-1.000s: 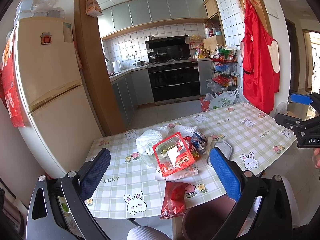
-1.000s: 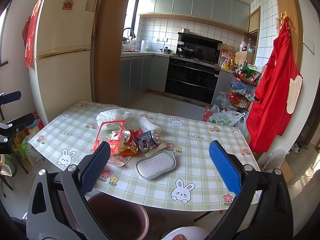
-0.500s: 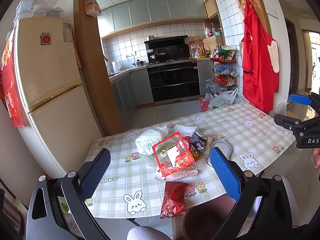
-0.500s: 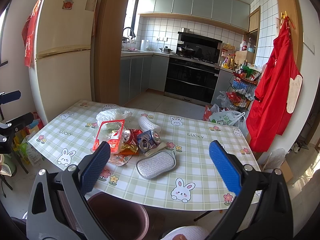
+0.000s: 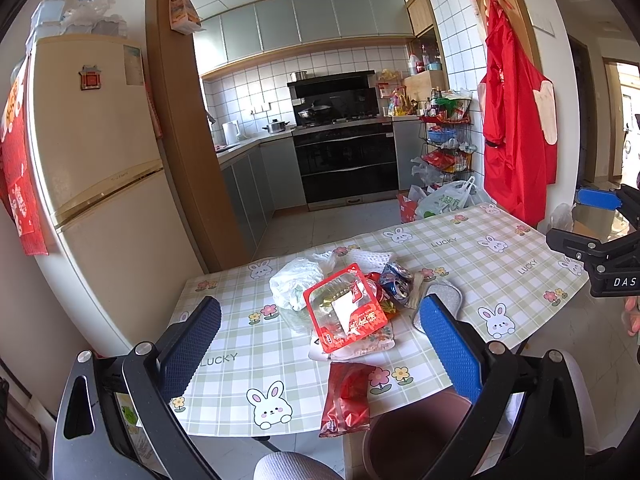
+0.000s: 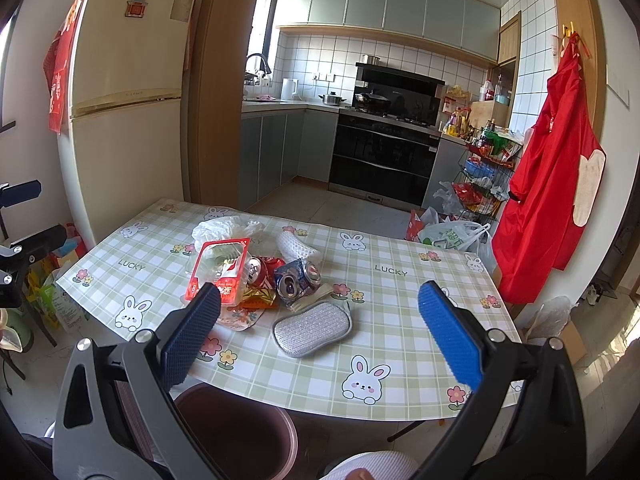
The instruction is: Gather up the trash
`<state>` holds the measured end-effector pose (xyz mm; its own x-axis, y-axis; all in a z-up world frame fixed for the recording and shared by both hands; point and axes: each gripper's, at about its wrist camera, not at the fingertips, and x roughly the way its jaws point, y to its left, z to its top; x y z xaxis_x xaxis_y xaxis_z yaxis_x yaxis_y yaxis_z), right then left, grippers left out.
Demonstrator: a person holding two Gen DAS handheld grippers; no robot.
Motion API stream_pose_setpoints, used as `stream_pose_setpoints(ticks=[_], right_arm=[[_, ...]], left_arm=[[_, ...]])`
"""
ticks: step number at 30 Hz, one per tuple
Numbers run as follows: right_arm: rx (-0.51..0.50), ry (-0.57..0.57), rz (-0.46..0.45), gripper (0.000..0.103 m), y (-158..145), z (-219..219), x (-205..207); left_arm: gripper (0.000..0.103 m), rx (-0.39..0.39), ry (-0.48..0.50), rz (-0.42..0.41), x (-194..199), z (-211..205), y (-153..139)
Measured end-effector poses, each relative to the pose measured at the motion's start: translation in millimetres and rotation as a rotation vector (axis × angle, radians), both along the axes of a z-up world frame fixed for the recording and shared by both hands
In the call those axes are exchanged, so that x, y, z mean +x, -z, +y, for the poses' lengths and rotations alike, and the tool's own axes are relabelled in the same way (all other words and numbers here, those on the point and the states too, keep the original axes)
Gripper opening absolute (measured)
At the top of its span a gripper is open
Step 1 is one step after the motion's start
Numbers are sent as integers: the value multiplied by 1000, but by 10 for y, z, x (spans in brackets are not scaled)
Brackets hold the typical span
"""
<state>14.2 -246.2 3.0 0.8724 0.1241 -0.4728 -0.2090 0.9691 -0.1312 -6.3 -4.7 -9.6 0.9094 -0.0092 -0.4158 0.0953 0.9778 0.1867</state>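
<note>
So you're holding both the left gripper (image 5: 320, 344) & right gripper (image 6: 320, 336) w/ jaws wide open, empty, back from the counter (image 6: 400, 344), lining up on the trash pile (image 6: 256, 276) above the bin (image 6: 240, 432).

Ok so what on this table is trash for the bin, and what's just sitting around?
For the job:
- red snack wrapper at the table edge
- red-framed package
- crushed cans
- white plastic bag
- brown bin below the table

Just lying about:
- silver scrub pad
- red apron on the wall
- fridge
</note>
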Motion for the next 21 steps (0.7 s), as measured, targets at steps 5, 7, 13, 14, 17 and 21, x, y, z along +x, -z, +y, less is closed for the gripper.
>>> stream_pose_setpoints(ticks=[5,7,13,14,17,21], right_arm=[[-1,1,1,97,-2,4,7],[0,-1,1,97,-5,5,12],[1,2,6,97,60,-22,-32],[3,3,6,97,72,-27,-37],[27,3,8,97,329,-39,-35],[79,8,37,97,458,-53,61]], left_arm=[[98,0,-1,1,2,2,-2],[98,-4,1,4,1,1,0],[98,-23,3,12,-3,11,1],[98,-34,6,5,-2,43,9],[98,-99,3,9,49,196,64],[98,-126,-32,46,165,365,219]])
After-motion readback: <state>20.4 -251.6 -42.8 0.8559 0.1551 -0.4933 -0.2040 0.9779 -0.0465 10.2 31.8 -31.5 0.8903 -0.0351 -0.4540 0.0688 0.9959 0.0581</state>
